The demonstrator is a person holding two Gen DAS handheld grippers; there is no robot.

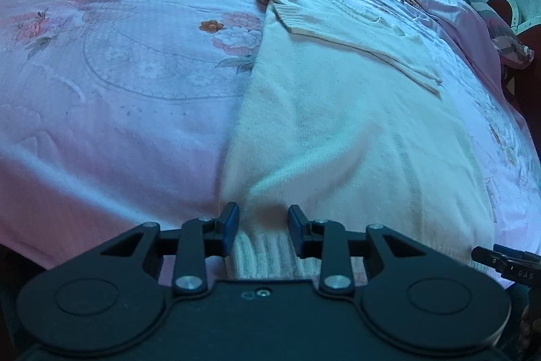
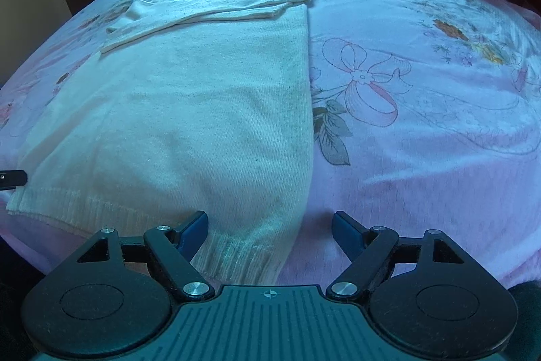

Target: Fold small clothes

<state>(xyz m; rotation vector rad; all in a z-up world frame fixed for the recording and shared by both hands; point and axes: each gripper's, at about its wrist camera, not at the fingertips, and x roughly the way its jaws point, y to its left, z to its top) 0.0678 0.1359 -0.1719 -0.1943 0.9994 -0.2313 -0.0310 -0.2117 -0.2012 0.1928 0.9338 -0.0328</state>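
Hovering at the bottom of the left wrist view, the left gripper (image 1: 263,227) has its jaws partly apart over the ribbed hem of a cream knit sweater (image 1: 331,131), one blue pad on each side of a raised fold; whether the pads actually press the knit cannot be told. At the bottom of the right wrist view, the right gripper (image 2: 269,230) stands wide apart, straddling the sweater's other hem corner without touching it.

The sweater lies lengthwise up the centre of both views on a pink floral bedsheet (image 1: 118,73), its sleeves already folded across the chest in the upper part of the frame.

The step in hand looks like taking both hem corners to fold the body upward. It would go best if each gripper bites both layers of the ribbing and if both rise together, so the hem stays straight and lands squarely on the folded sleeves.
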